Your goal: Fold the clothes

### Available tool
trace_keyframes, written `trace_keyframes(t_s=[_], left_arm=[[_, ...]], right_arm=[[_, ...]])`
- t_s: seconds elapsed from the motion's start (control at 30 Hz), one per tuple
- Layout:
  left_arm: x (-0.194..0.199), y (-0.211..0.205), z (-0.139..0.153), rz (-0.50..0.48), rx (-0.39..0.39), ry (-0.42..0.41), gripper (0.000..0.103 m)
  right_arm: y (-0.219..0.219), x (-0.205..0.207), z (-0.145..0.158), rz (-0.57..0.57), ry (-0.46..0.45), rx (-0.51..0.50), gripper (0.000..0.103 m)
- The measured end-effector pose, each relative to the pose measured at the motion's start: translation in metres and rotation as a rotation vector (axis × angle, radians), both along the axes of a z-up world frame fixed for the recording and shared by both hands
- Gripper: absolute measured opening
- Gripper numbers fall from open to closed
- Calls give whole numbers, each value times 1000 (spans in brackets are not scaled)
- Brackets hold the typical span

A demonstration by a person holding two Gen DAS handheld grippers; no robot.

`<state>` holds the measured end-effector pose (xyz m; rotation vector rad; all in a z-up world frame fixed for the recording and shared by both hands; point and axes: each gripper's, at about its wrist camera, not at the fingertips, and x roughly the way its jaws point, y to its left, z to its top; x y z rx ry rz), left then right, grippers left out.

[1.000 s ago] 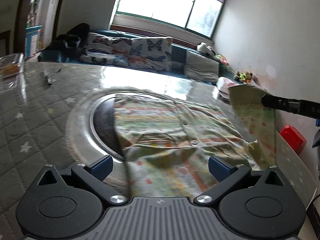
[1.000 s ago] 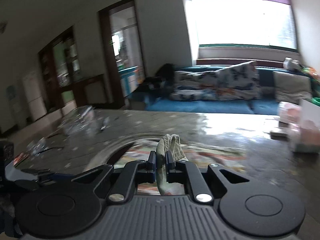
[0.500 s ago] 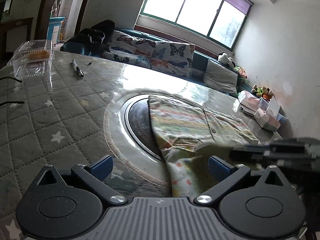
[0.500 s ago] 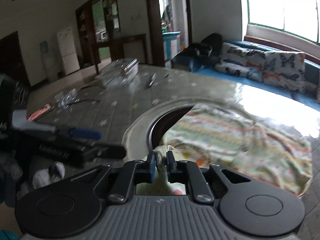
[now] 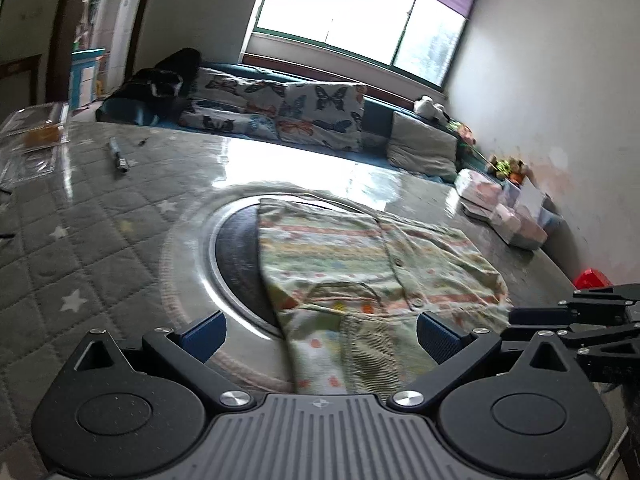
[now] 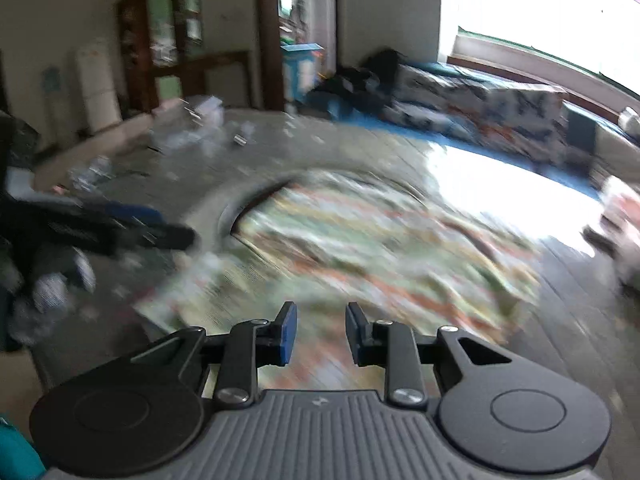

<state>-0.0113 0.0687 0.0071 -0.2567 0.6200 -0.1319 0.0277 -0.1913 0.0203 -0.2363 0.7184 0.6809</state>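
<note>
Patterned shirt (image 5: pixel 360 264) near hem hidden behind left gripper (image 5: pixel 320 332).

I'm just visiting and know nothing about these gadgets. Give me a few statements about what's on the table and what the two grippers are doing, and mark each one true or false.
1. The patterned shirt lies on the table, partly over a round metal ring. True.
2. The left gripper is clamped on the shirt. False: its jaws stand wide apart, with the cloth lying beneath them.
3. The right gripper grips a bunched piece of cloth. False: its jaws have just been opening and nothing is pinched between them.
4. A couch with butterfly-print cushions stands beyond the table, under the window. True.
5. A marker pen lies on top of the shirt. False: it lies on the quilted table cover, apart from the shirt.
</note>
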Motion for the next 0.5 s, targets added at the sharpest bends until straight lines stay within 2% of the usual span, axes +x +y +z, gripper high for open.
trace_keyframes(t_s=[0.1, 0.3, 0.4, 0.5], left_arm=[[4, -14, -1, -43, 5, 12, 103], [13, -42, -4, -105, 43, 25, 103], [16, -49, -2, -117, 57, 24, 103], [19, -53, 1, -120, 63, 17, 103]], right_arm=[[-27, 0, -14, -57, 35, -33, 26], [-60, 0, -39, -142, 82, -35, 26], [-67, 0, -39, -147, 90, -14, 26], [-66, 1, -31, -143, 60, -13, 26]])
